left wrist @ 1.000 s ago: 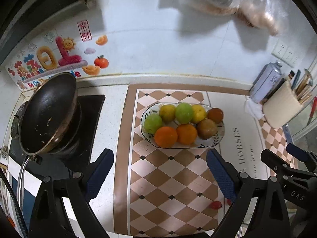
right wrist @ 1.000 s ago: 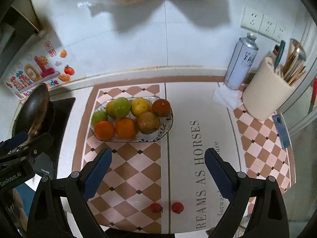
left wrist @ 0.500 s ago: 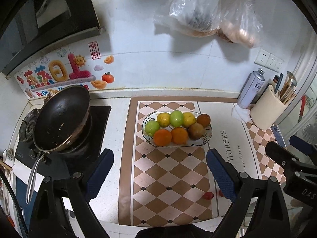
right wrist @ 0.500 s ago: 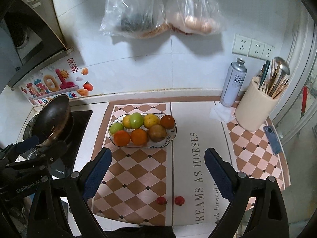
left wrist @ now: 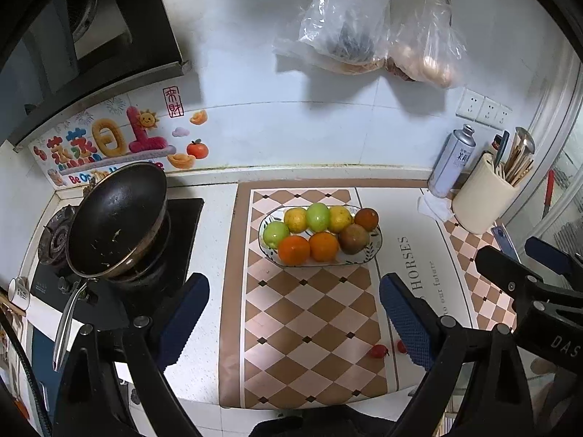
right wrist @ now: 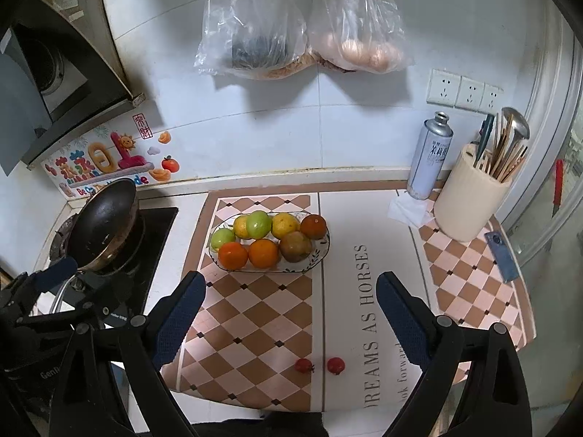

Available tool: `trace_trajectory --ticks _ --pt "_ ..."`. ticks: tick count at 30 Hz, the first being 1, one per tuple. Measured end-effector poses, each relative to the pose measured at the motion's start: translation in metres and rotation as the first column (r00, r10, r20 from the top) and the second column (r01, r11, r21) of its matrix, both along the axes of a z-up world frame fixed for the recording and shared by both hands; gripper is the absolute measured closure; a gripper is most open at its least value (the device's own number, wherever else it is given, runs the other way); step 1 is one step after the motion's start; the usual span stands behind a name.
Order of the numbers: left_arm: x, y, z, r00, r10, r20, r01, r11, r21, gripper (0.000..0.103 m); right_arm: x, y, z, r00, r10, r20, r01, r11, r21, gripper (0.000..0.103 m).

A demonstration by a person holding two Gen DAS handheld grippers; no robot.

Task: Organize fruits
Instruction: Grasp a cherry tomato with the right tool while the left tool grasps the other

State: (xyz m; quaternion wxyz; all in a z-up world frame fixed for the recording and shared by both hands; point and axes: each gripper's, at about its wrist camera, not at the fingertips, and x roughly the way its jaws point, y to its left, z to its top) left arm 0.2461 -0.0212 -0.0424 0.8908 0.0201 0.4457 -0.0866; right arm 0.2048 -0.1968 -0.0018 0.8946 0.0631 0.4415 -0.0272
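An oval patterned dish (left wrist: 371, 255) (right wrist: 322, 249) sits mid-counter on a checkered mat, holding several oranges, green apples, yellow citrus and brownish fruits. Two small red fruits (right wrist: 304, 365) (right wrist: 335, 365) lie loose near the mat's front edge; in the left wrist view one red fruit (left wrist: 378, 351) shows and the other peeks beside a finger. My left gripper (left wrist: 293, 318) hovers open and empty well in front of the dish. My right gripper (right wrist: 289, 315) is likewise open and empty, above the mat between dish and small fruits.
A black wok (left wrist: 116, 218) sits on the stove at left. A spray can (right wrist: 430, 156), a cream utensil holder (right wrist: 470, 200) and a tissue (right wrist: 408, 211) stand at back right. Plastic bags (right wrist: 302, 29) hang on the tiled wall. A blue card (right wrist: 503, 255) lies near the right edge.
Both grippers have pulled back and up from the counter, so the dish looks smaller and the hanging bags come into full view. Jaws stayed open; no fruit moved.
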Motion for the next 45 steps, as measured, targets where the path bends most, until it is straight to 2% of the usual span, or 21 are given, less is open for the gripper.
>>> trace_trajectory --ticks 6,7,8,11,14,16,17,18,21,23,28,29,33,39,45 --pt "0.009 -0.006 -0.011 1.0 -0.001 -0.026 0.001 1.0 0.007 0.007 0.009 -0.025 -0.029 0.998 -0.04 -0.052 0.045 0.994 0.101 0.006" --pt "0.012 -0.009 -0.015 0.999 -0.004 -0.033 0.004 1.0 0.018 0.004 0.011 -0.031 -0.037 0.997 -0.048 -0.068 0.056 0.992 0.115 0.006" --pt "0.016 -0.014 -0.022 0.999 -0.004 -0.043 0.006 0.999 0.039 0.001 0.013 -0.038 -0.048 0.994 -0.058 -0.09 0.07 0.988 0.137 0.006" --pt "0.026 -0.029 -0.045 0.997 -0.021 -0.079 0.028 0.996 0.087 0.001 0.017 -0.062 -0.089 0.979 -0.097 -0.182 0.127 0.979 0.162 0.006" --pt "0.037 -0.048 -0.076 0.986 -0.063 -0.154 0.081 0.99 0.116 0.001 0.016 -0.084 -0.144 0.948 -0.129 -0.292 0.183 0.969 0.164 0.006" --pt "0.046 -0.065 -0.11 0.963 -0.093 -0.254 0.128 0.984 0.127 0.001 0.015 -0.097 -0.187 0.919 -0.131 -0.373 0.21 0.961 0.182 0.008" --pt "0.048 -0.071 -0.121 0.952 -0.104 -0.29 0.144 0.982 0.12 0.001 0.011 -0.103 -0.215 0.898 -0.13 -0.42 0.235 0.949 0.209 0.018" --pt "0.052 -0.079 -0.141 0.927 -0.113 -0.357 0.163 0.98 0.114 0.001 0.01 -0.107 -0.234 0.884 -0.126 -0.451 0.251 0.941 0.228 0.028" --pt "0.059 -0.095 -0.186 0.86 -0.133 -0.493 0.193 0.979 0.072 0.001 0.005 -0.114 -0.285 0.841 -0.109 -0.53 0.296 0.913 0.281 0.04" --pt "0.061 -0.104 -0.209 0.824 -0.133 -0.551 0.206 0.976 0.073 0.001 0.003 -0.114 -0.31 0.822 -0.097 -0.561 0.314 0.9 0.304 0.046" --pt "0.062 -0.12 -0.242 0.765 -0.135 -0.629 0.221 0.973 0.059 0.001 0.004 -0.102 -0.336 0.817 -0.048 -0.575 0.278 0.906 0.319 0.061" --pt "0.062 -0.121 -0.246 0.756 -0.132 -0.641 0.218 0.974 0.056 0.001 0.005 -0.101 -0.333 0.829 -0.053 -0.557 0.258 0.919 0.297 0.07" --pt "0.058 -0.123 -0.263 0.704 -0.138 -0.697 0.19 0.982 -0.002 0.001 0.003 -0.103 -0.327 0.841 -0.063 -0.537 0.244 0.931 0.273 0.07" --pt "0.047 -0.134 -0.269 0.668 -0.191 -0.719 0.184 0.979 -0.089 0.003 -0.014 -0.132 -0.315 0.837 -0.133 -0.531 0.317 0.909 0.272 0.07" --pt "0.036 -0.161 -0.275 0.636 -0.259 -0.727 0.266 0.958 -0.109 0.023 -0.022 -0.151 -0.311 0.829 -0.169 -0.534 0.354 0.897 0.266 0.07"
